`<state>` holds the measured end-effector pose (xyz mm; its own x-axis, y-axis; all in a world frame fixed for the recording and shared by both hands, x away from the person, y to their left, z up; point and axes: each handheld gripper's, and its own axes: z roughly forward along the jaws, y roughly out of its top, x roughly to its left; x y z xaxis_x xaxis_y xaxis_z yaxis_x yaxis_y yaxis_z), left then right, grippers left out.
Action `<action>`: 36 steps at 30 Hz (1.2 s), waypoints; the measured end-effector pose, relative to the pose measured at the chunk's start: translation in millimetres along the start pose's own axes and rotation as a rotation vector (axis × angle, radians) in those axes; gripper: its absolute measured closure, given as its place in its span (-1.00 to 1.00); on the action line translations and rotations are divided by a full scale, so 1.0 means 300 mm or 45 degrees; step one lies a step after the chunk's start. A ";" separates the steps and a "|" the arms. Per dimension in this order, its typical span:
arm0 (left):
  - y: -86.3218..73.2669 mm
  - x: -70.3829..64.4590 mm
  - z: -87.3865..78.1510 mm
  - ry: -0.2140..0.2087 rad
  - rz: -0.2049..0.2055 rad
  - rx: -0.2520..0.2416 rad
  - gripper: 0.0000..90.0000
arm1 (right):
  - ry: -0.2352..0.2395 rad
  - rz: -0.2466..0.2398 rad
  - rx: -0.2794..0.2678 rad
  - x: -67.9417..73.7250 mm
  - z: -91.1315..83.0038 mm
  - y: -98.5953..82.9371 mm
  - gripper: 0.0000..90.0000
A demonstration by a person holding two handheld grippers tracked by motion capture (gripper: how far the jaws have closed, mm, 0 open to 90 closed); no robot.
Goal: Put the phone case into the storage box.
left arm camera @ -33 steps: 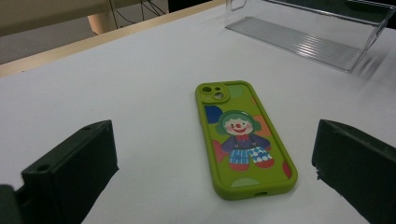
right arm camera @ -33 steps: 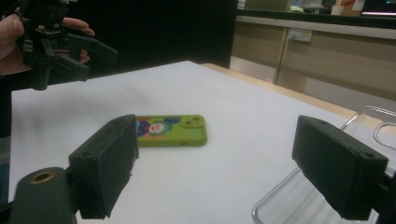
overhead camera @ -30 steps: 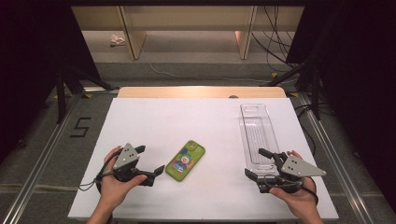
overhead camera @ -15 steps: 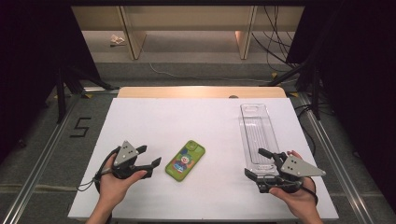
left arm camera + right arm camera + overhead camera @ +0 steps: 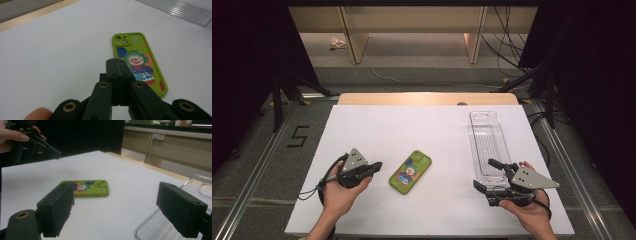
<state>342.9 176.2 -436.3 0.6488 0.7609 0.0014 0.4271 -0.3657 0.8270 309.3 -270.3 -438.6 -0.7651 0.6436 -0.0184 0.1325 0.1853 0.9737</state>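
A green phone case with a clown picture (image 5: pixel 410 171) lies flat near the middle of the white table (image 5: pixel 412 125). My left gripper (image 5: pixel 377 165) hovers just left of the green phone case (image 5: pixel 137 60), its jaws pressed together on nothing. A clear plastic phone case (image 5: pixel 488 140) lies at the right. My right gripper (image 5: pixel 486 174) rests at the clear case's near end with its jaws wide apart and nothing between them. In the right gripper view the green case (image 5: pixel 86 188) sits beyond the jaws and the clear case (image 5: pixel 160 225) lies below them.
A wooden strip (image 5: pixel 427 98) runs along the table's far edge. Black stands and cables (image 5: pixel 532 75) occupy the floor beyond. A "5" mark (image 5: pixel 298 136) is on the floor at the left.
My left gripper shut its jaws and rose slightly next to the green case. The right gripper and both cases stayed put.
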 end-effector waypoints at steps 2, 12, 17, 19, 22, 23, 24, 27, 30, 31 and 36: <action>0.009 -0.013 0.017 -0.012 0.014 0.028 1.00 | 0.000 0.001 0.003 0.001 0.001 0.000 -0.65; 0.054 -0.088 0.125 -0.101 0.113 0.147 1.00 | -0.005 0.002 0.004 0.000 0.003 -0.002 -0.65; 0.074 -0.124 0.157 -0.164 0.130 0.187 1.00 | -0.007 0.007 0.000 -0.001 0.002 -0.001 -0.65; 0.080 -0.152 0.181 -0.201 0.155 0.215 1.00 | -0.009 0.007 0.000 -0.001 0.002 -0.002 -0.65; 0.078 -0.172 0.201 -0.221 0.176 0.247 1.00 | -0.008 0.008 0.000 -0.001 0.003 -0.002 -0.65; 0.077 -0.177 0.208 -0.229 0.180 0.257 1.00 | -0.008 0.009 0.000 -0.002 0.003 -0.002 -0.65; 0.075 -0.183 0.215 -0.235 0.184 0.268 1.00 | -0.009 0.010 0.000 -0.002 0.003 -0.002 -0.65; 0.073 -0.191 0.225 -0.241 0.192 0.283 1.00 | -0.011 0.010 0.000 -0.002 0.003 -0.003 -0.65; 0.072 -0.201 0.245 -0.254 0.205 0.308 1.00 | -0.012 0.011 0.000 -0.002 0.004 -0.003 -0.65; 0.072 -0.204 0.251 -0.257 0.205 0.315 1.00 | -0.011 0.012 0.000 -0.002 0.004 -0.003 -0.65; 0.064 -0.225 0.281 -0.275 0.233 0.368 1.00 | -0.014 0.014 -0.003 -0.004 0.003 -0.003 -0.65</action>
<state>360.6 72.7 -468.0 0.8346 0.5507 -0.0096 0.4319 -0.6435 0.6319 310.5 -270.6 -439.7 -0.7568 0.6536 -0.0104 0.1392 0.1767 0.9744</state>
